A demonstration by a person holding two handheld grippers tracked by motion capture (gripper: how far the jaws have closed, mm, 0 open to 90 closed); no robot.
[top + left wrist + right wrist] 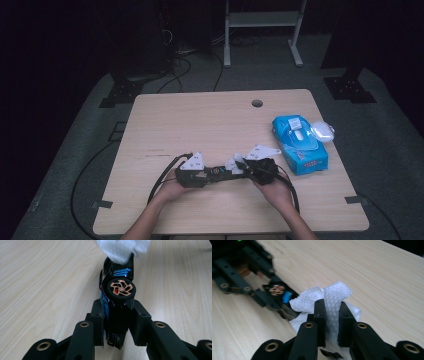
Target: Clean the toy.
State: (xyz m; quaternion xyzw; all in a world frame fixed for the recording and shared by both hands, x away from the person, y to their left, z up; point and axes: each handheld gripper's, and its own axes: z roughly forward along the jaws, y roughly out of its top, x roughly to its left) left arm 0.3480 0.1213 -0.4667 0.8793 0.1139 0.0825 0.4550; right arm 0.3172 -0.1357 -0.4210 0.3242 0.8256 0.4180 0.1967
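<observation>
A black and blue toy car (117, 287) with copper wheels lies on its side, and my left gripper (117, 306) is shut on its body. In the high view the left gripper (212, 173) holds the car (218, 171) just above the table's front middle. My right gripper (332, 303) is shut on a crumpled white wipe (334, 293). The wipe (121, 248) touches the car's far end. From above, the right gripper (241, 168) faces the left one, with the wipe (233, 163) between them.
A blue pack of wipes (299, 146) lies on the wooden table (200, 125) at the right, with a small white case (323, 131) by its far corner. A round cable hole (257, 103) sits near the back edge. Cables trail off the front edge.
</observation>
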